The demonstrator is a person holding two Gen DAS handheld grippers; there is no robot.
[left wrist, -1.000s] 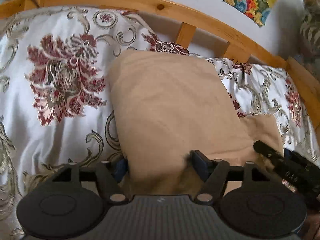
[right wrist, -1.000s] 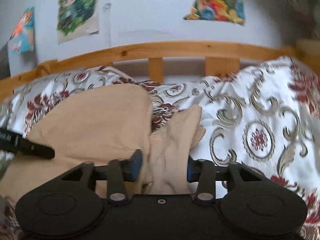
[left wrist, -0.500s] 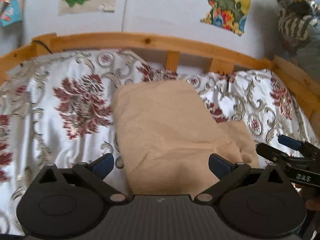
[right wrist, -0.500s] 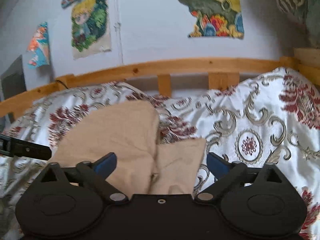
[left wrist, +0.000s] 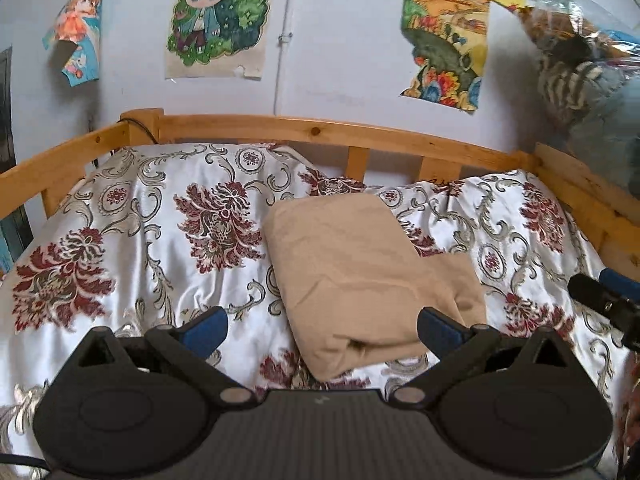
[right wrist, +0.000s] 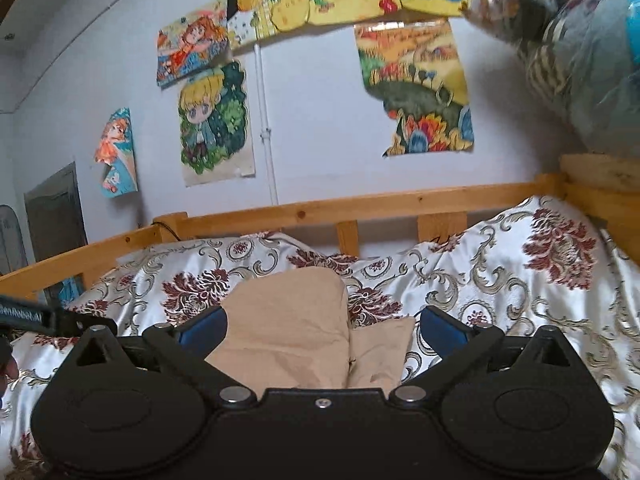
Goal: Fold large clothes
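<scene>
I am holding both hand-held grippers, left (left wrist: pixel 322 330) and right (right wrist: pixel 323 328), spread wide and empty; the folded tan garment (left wrist: pixel 360 276) is lying free on the bed (left wrist: pixel 120 248).

Tan garment (left wrist: pixel 360 276), folded into a flat rectangular bundle, lying on the bed at frame centre.

Folded garment (left wrist: pixel 360 272) on the bedspread (left wrist: pixel 120 248), bed rail (left wrist: pixel 320 136) behind it, posters (left wrist: pixel 220 20) on the wall above.
</scene>
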